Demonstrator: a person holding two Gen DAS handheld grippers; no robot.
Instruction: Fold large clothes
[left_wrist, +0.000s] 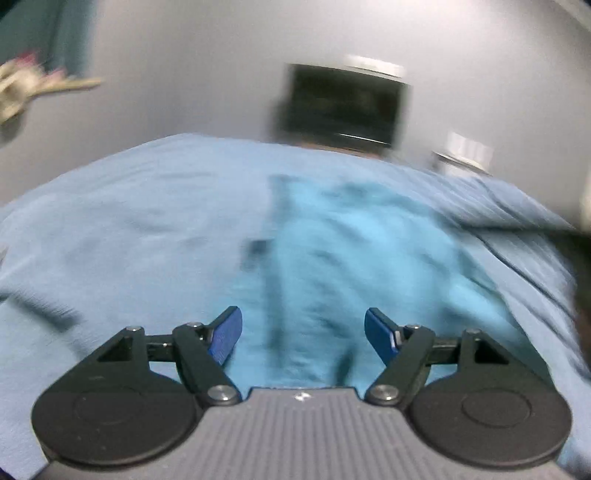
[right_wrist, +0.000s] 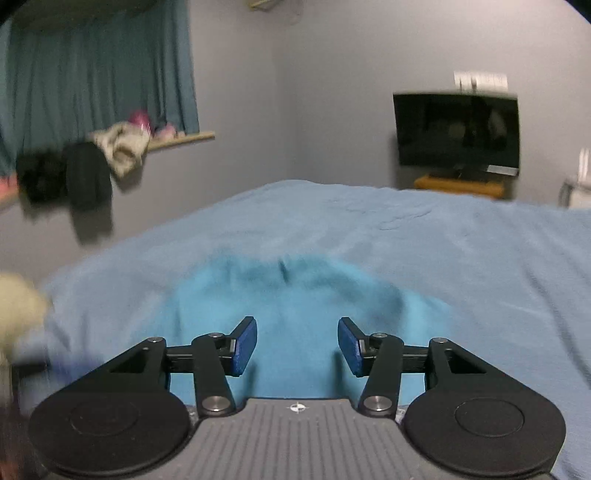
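— What lies under my claws?
— A garment (right_wrist: 310, 306) spread on the bed (right_wrist: 443, 236), with my right claw (right_wrist: 297, 345) and left claw (left_wrist: 303, 338) both above its near part.
— And beyond the bed?
— A television (right_wrist: 456, 129) on a stand (right_wrist: 460, 184) at the far right; a curtain (right_wrist: 99, 70) and a ledge (right_wrist: 181, 138) with heaped clothes (right_wrist: 122, 147) at the left.

Left tongs (left_wrist: 303, 334), right tongs (right_wrist: 297, 345) agape, empty

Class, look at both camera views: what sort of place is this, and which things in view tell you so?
Most likely a bedroom. A bed under a light blue bedspread fills the foreground, teal curtains hang at a window, and a dark television stands by the far wall.
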